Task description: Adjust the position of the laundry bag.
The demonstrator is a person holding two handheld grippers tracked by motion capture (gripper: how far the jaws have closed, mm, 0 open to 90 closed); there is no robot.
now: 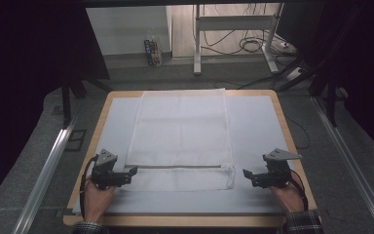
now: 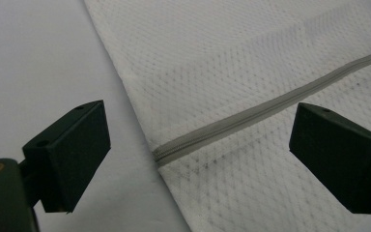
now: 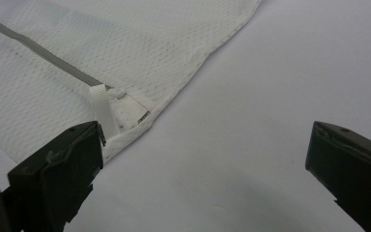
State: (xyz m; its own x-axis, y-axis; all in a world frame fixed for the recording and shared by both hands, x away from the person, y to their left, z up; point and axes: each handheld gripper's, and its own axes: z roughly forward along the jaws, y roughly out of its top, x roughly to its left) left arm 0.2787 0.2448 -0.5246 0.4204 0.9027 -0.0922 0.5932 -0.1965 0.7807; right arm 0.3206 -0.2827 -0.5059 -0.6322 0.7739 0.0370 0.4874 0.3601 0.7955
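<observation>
Mesh bag (image 1: 181, 141): flat, centre of table (image 1: 258, 126), zipper (image 1: 180, 166) near front edge. Left gripper (image 1: 132, 171): wide, at bag's left edge. Right gripper (image 1: 247, 174): wide, beside bag's right corner.

White mesh-cloth bag (image 1: 181, 131), grey zipper (image 2: 270, 104); matt tabletop (image 1: 258, 126).

Bare tabletop (image 1: 258, 126) on both sides of the flat white mesh bag (image 1: 181, 131), open for passage along the left and right margins. Nothing upright anywhere on the mat; bag lying low, with only a grey zipper (image 2: 270, 104) and a small white pull tab (image 3: 104, 108) raised slightly. Left tool (image 1: 132, 171) with jaws spread at the bag's edge; right tool (image 1: 247, 173) just beside the bag's corner, over free surface.
</observation>
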